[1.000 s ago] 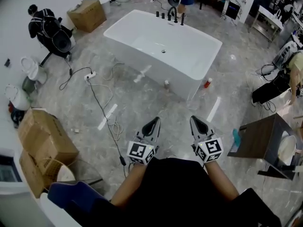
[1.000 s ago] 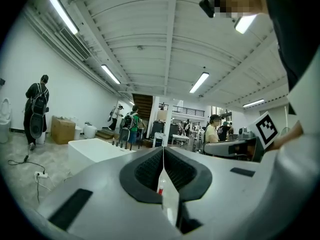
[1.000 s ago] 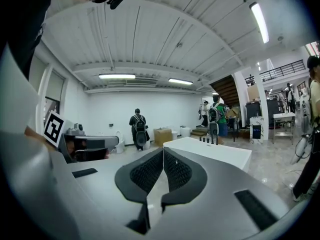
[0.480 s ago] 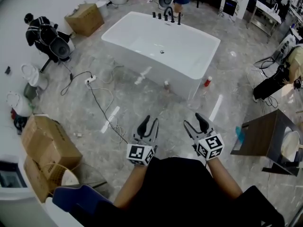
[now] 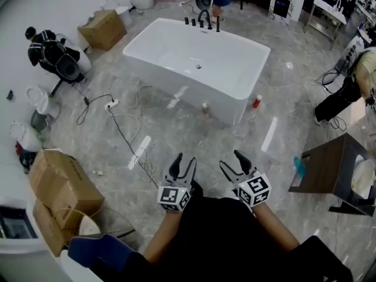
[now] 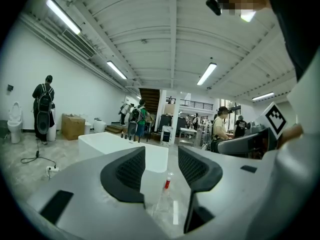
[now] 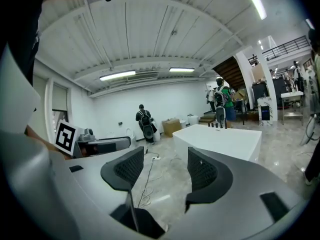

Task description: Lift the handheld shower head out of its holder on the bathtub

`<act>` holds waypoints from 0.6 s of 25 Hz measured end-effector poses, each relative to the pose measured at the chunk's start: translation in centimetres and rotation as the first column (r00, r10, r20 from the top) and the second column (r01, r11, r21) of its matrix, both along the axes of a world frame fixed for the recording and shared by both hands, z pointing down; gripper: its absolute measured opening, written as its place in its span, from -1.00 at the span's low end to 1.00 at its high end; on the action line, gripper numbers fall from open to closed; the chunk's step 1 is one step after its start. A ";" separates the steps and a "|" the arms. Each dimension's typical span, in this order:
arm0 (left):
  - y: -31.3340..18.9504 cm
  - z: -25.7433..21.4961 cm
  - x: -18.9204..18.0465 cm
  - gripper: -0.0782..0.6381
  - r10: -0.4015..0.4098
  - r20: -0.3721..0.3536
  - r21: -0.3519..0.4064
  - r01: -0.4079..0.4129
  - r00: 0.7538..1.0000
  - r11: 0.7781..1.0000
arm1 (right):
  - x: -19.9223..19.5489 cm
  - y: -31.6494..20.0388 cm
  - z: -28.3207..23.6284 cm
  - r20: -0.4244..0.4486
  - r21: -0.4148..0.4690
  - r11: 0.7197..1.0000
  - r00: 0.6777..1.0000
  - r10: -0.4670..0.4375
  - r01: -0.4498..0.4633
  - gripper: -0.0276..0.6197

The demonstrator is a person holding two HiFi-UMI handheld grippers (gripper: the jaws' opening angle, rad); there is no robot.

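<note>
Both the left gripper and the right gripper are empty, their jaws spread and just opened wider. The shower head can't be picked out among the dark taps on the bathtub's far rim. That rim is well ahead, about midway between the 2 grippers, so neither looks nearer.

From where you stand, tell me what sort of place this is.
Likely a bathroom-fixture showroom or test hall, not a home bathroom: a freestanding white bathtub sits mid-floor, a loose toilet stands by the wall, and cardboard boxes lie around.
</note>
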State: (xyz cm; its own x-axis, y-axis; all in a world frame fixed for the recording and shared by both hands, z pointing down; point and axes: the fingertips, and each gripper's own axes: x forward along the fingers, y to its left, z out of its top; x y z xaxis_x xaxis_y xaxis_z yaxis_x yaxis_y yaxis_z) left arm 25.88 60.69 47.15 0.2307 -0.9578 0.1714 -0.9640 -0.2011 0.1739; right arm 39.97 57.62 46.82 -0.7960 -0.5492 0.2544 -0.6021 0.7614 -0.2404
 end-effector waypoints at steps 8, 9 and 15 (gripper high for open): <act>-3.4 0.7 -2.0 -0.24 0.039 -0.017 -0.025 -0.040 0.999 0.999 | -1.4 -1.4 1.8 -0.031 -0.046 0.999 0.999 0.011 -0.012 -0.17; -4.2 0.8 -2.5 -0.24 0.037 -0.023 -0.021 -0.037 0.999 0.999 | -1.5 -2.3 2.1 -0.041 -0.049 0.998 0.999 0.025 -0.027 -0.17; -10.3 1.3 -7.2 -0.24 0.027 -0.054 -0.008 -0.027 0.998 1.000 | -2.8 -11.4 3.3 -0.081 -0.058 0.987 0.986 0.145 -0.150 -0.17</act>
State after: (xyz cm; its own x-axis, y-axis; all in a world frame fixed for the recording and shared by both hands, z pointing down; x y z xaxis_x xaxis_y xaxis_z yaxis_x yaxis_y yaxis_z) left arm 18.72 50.36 48.49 0.2654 -0.9498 0.1658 -0.9474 -0.2250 0.2275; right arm 37.14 46.25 50.08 -0.6846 -0.6398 0.3494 -0.7249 0.6478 -0.2343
